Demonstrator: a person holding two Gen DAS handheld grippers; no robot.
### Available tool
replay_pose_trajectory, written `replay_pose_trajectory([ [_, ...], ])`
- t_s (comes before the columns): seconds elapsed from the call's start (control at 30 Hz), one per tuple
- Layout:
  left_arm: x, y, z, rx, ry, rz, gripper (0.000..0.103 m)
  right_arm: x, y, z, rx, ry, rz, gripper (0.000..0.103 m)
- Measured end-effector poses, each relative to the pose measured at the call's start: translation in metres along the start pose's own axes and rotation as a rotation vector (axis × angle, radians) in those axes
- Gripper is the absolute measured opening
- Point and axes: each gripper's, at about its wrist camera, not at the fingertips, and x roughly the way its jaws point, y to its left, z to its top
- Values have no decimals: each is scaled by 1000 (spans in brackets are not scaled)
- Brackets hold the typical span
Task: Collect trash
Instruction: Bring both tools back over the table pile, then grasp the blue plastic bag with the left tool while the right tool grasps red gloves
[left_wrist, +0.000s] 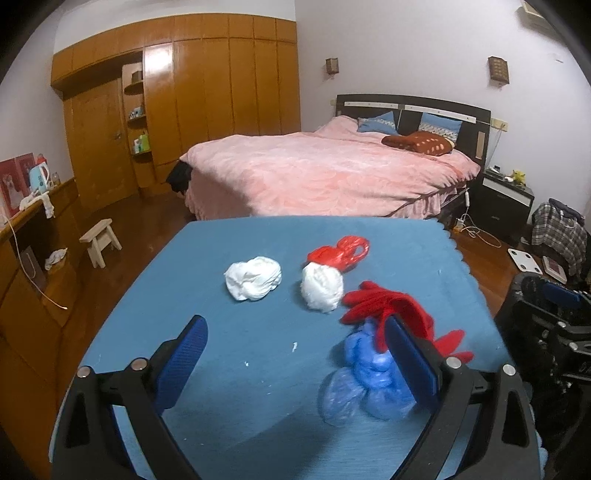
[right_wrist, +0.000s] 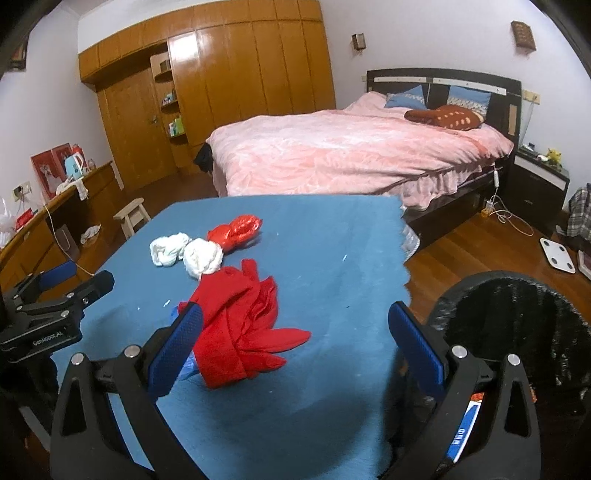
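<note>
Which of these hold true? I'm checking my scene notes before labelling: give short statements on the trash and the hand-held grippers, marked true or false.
1. Both hand-held grippers, left and right, are open. True.
2. Two white wads lie on the blue cloth. True.
3. The red gloves hang in the right gripper. False: they lie on the cloth.
4. The black bin stands on the bed. False: it stands beside the table.

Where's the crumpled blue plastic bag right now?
In the left wrist view, the blue plastic bag lies on the blue tablecloth, beside the left tool's right finger, partly under the red cloth.
</note>
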Motion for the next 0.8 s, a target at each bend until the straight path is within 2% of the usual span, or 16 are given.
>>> replay_pose_trajectory([
  [0.53, 36, 29, -23, -28, 43, 34, 94, 60, 32, -15, -33, 88, 36, 96],
  [0.63, 41, 32, -25, -30, 48, 36, 94, 69, 40, -15, -49, 102, 50, 81],
  [0.7, 43, 34, -26, -36, 53, 38, 94, 76, 44, -16, -57, 122, 61, 77],
  [0.8, 46, 37, -28, -47, 60, 37, 93, 83, 47, -18, -59, 149, 87, 60],
])
